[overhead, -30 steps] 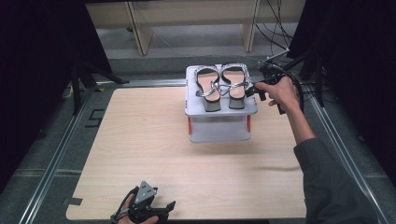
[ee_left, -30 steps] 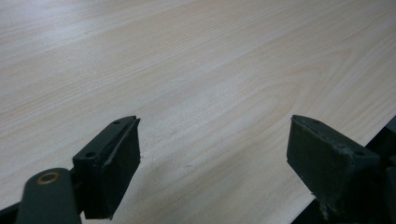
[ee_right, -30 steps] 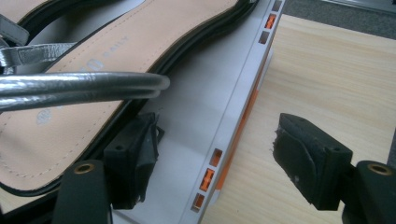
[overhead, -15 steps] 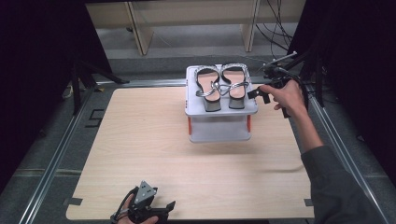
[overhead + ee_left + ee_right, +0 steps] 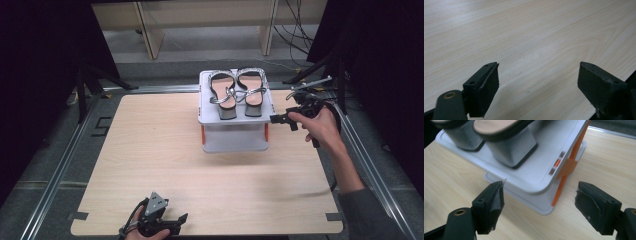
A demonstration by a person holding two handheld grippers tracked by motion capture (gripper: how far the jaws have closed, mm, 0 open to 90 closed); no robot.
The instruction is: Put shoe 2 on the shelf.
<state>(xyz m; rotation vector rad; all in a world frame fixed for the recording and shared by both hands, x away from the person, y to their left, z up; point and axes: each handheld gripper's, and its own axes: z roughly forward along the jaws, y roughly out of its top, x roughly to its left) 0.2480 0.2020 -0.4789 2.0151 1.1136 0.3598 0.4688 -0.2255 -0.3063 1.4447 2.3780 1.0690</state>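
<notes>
The right gripper (image 5: 539, 205) has its fingers (image 5: 490, 206) spread wide, having just been opening, with nothing pinched between them; a corner of the white two-tier rack (image 5: 534, 182) lies just ahead of the gap, at the centre of the right gripper view. That view shows the rack's orange side post (image 5: 564, 167) and the block heels of the sandals (image 5: 509, 150) at upper left, details too small to read from above. In the high view the right gripper (image 5: 280, 120) sits right of centre, just beside the rack's (image 5: 235, 142) right edge, and the pair of sandals (image 5: 237, 92) lies side by side on the top tier. The left gripper (image 5: 172, 222) rests at the bottom edge of the table (image 5: 150, 150), well apart from the rack. Its fingers (image 5: 484, 87) stand spread over bare wood.
</notes>
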